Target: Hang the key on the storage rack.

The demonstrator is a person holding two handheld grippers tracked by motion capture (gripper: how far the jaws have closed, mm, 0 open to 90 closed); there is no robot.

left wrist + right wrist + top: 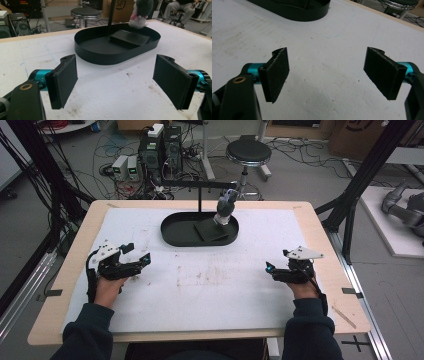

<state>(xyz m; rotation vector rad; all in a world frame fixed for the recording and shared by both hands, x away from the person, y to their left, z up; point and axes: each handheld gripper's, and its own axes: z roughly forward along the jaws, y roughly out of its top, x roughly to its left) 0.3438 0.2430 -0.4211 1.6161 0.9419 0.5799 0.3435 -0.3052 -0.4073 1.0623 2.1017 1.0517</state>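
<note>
White foam table [210, 290] is bearing one black oval tray [172, 236] holding one plush toy [226, 207]; "SF" cardboard box [120, 6] behind; left gripper [141, 255] and right gripper [269, 268] are both gaping wide, gripping nothing, well apart from it

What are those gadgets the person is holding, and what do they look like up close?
Each hand grips a black handheld gripper: the left gripper and right gripper. Both have two flat black rectangular pads on teal mounts, a pale three-cornered plate on top and a black trailing cable. The person wears dark blue sleeves.
</note>
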